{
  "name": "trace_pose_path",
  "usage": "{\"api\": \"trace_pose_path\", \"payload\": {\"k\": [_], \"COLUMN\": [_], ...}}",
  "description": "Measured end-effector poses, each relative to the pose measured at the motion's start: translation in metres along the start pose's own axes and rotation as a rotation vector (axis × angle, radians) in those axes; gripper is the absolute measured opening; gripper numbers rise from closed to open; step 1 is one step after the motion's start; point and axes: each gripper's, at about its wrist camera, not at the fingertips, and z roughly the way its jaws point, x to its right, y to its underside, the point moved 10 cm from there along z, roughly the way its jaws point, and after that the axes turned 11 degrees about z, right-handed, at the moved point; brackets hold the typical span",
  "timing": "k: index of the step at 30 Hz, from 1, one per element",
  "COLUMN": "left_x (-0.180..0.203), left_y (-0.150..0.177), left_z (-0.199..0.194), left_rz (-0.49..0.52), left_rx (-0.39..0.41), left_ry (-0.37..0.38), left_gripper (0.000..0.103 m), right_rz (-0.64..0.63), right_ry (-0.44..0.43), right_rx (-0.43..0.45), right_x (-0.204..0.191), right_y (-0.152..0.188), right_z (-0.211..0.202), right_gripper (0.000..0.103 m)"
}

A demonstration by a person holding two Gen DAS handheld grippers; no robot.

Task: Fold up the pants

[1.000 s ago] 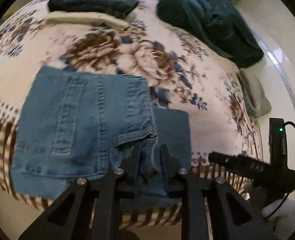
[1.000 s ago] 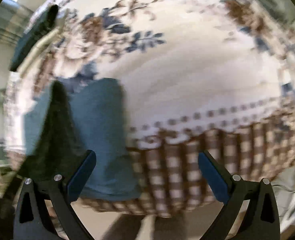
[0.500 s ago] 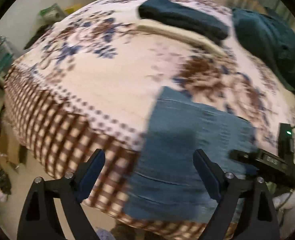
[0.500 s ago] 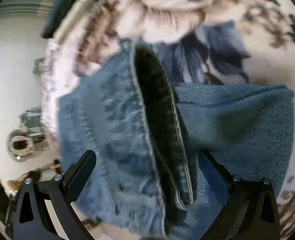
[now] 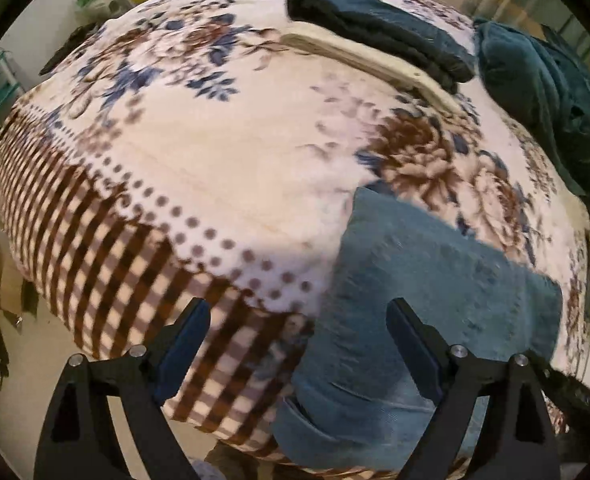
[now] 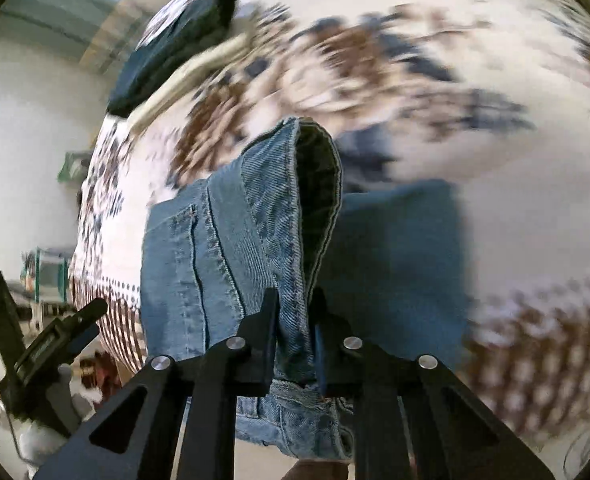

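Denim: my right gripper [image 6: 295, 320] is pinched on a raised fold of the jeans [image 6: 223, 264], seam standing up at 12 o'clock from the fingers.
Left gripper [image 5: 297, 344]: fingers spread wide, holding nothing, above the blanket's [image 5: 215, 160] checked border.
Jeans position [image 5: 427, 300]: folded on the near bed edge, at 3 o'clock in my left view.
Background: dark folded garment [image 5: 379, 28] at 1 o'clock; teal heap [image 5: 543, 96] at 2 o'clock.
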Motion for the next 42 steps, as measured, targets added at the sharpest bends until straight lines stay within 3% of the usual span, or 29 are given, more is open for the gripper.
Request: {"api": "trace_pose_path", "payload": {"k": [6,9,12,13,15,16,18,19,20,21,23,26,28,31,33,34,38,40,42], "left_x": [0.039,0.06,0.078,0.083,0.091,0.095,0.104,0.11,0.114,0.12,0.122,0.115,0.108,0.109,0.109,0.107,0.089,0.073,0.063], "left_y": [-0.015,-0.02,-0.022,-0.024,-0.028,-0.03,-0.034,-0.035,-0.037,-0.039,-0.04,-0.041,-0.041,-0.042,-0.039,-0.037,-0.013,0.009,0.035], "left_z": [0.022,0.044,0.065,0.074,0.087,0.097,0.11,0.116,0.12,0.122,0.121,0.122,0.127,0.117,0.095,0.084,0.034,0.015,0.006], "left_rz": [0.031,0.051,0.053,0.049,0.052,0.066,0.079,0.093,0.103,0.111,0.146,0.137,0.069,0.061,0.065,0.065,0.026,0.0,-0.047], "left_rx": [-0.037,-0.083,-0.143,-0.164,-0.189,-0.208,-0.229,-0.242,-0.241,-0.233,-0.217,-0.201,-0.221,-0.239,-0.243,-0.235,-0.181,-0.166,-0.182], "left_ry": [0.101,0.157,0.214,0.23,0.252,0.252,0.296,0.321,0.341,0.375,0.366,0.39,0.426,0.453,0.469,0.468,0.445,0.4,0.378], "left_gripper": [0.09,0.09,0.09,0.09,0.09,0.09,0.089,0.081,0.061,0.05,0.043,0.04,0.04,0.046,0.05,0.051,0.051,0.051,0.051], "right_rz": [0.123,0.185,0.231,0.241,0.254,0.266,0.301,0.316,0.337,0.348,0.328,0.223,0.196,0.225,0.242,0.255,0.306,0.349,0.398], "right_ry": [0.1,0.081,0.072,0.075,0.048,0.017,-0.015,-0.018,-0.005,-0.012,-0.05,0.025,0.067,0.09,0.095,0.101,0.091,0.071,-0.008], "right_rx": [0.068,-0.003,-0.09,-0.084,-0.051,-0.041,-0.052,-0.085,-0.111,-0.118,-0.083,0.015,0.039,-0.049,-0.077,-0.068,-0.05,-0.085,-0.146], "right_x": [0.102,0.135,0.155,0.159,0.159,0.158,0.16,0.162,0.164,0.162,0.153,0.136,0.133,0.138,0.142,0.146,0.153,0.148,0.13], "right_y": [-0.008,-0.009,-0.014,-0.021,-0.032,-0.039,-0.048,-0.05,-0.052,-0.054,-0.063,-0.077,-0.086,-0.083,-0.077,-0.071,-0.023,0.014,0.053], "right_z": [-0.063,-0.051,-0.031,-0.03,-0.03,-0.029,-0.022,-0.012,-0.002,0.005,0.01,-0.002,-0.001,0.009,0.001,-0.009,-0.051,-0.061,-0.056], "right_gripper": [0.016,0.02,0.036,0.042,0.069,0.072,0.072,0.072,0.072,0.061,0.029,0.023,0.022,0.03,0.058,0.061,0.062,0.062,0.062]}}
